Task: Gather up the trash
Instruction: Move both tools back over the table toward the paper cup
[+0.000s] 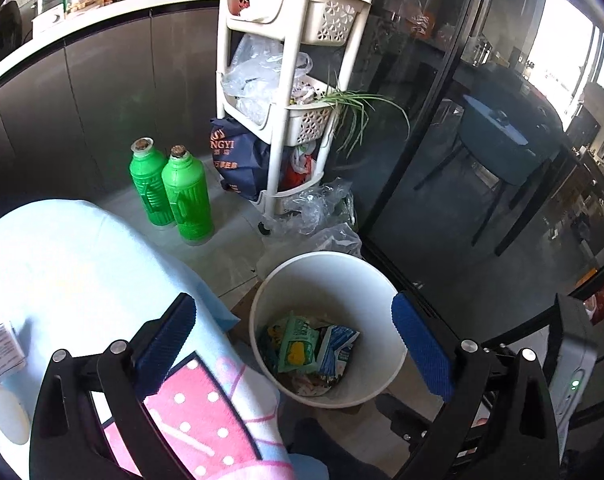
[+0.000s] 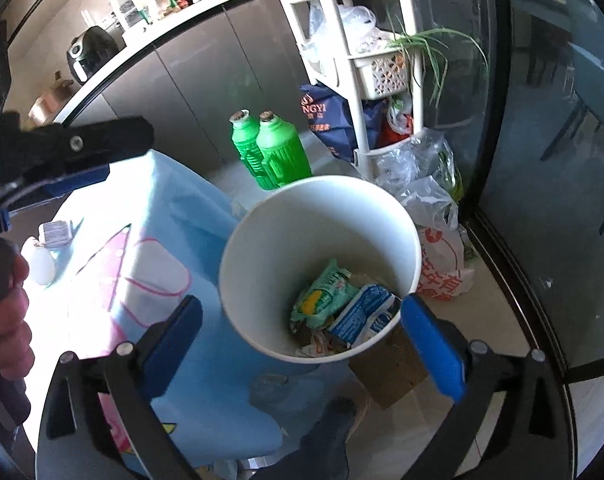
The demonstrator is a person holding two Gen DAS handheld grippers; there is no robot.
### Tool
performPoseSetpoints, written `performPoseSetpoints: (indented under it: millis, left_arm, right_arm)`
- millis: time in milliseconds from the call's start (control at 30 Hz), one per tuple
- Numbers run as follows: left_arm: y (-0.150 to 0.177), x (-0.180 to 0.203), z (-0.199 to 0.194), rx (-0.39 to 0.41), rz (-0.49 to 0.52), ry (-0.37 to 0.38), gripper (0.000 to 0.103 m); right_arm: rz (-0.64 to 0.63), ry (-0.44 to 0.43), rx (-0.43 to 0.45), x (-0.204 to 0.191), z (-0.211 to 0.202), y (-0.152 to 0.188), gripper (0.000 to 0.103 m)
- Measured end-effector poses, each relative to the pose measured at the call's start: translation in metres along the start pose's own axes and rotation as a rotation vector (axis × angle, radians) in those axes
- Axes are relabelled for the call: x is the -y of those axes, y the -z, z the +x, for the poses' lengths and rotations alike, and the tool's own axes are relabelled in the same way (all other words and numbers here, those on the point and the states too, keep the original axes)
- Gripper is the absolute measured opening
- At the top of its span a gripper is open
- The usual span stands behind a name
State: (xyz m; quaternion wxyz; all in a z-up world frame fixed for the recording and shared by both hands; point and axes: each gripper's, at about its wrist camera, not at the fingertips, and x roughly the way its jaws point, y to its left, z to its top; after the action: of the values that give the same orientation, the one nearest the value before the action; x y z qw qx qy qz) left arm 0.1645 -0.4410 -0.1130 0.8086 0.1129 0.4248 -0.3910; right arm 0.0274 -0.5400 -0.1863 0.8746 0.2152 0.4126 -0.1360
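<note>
Both the left gripper [image 1: 294, 344] and right gripper [image 2: 302, 340] hang wide-jawed and empty above the white bin [image 2: 381, 196], wrappers [image 2: 325, 296] lying inside, likely because each has let go.

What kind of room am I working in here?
Most likely a home kitchen: a long counter holding appliances and food packets, a white storage rack stuffed with plastic bags, a white bin on the floor.

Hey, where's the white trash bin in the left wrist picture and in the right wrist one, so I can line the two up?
Left wrist view: the white trash bin sits low and centre-right, between the open fingers.
Right wrist view: the bin fills the centre, just above the open fingers.
Shared landmark: the two green bottles stand on the floor beyond the bin, up and to the left of it, in both views.
</note>
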Motion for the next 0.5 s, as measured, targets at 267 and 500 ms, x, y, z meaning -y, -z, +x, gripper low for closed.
performPoseSetpoints:
  millis: [267, 500]
  left_arm:
    - [0.009, -0.023, -0.045, 0.044, -0.059, -0.03, 0.095]
    - [0.022, -0.046, -0.091, 0.091, -0.09, -0.069, 0.095]
  right_arm:
    - [-0.099, 0.032, 0.055, -0.034, -0.03, -0.006, 0.1]
    - [-0.147, 0.027, 0.101, -0.069, -0.06, -0.011, 0.1]
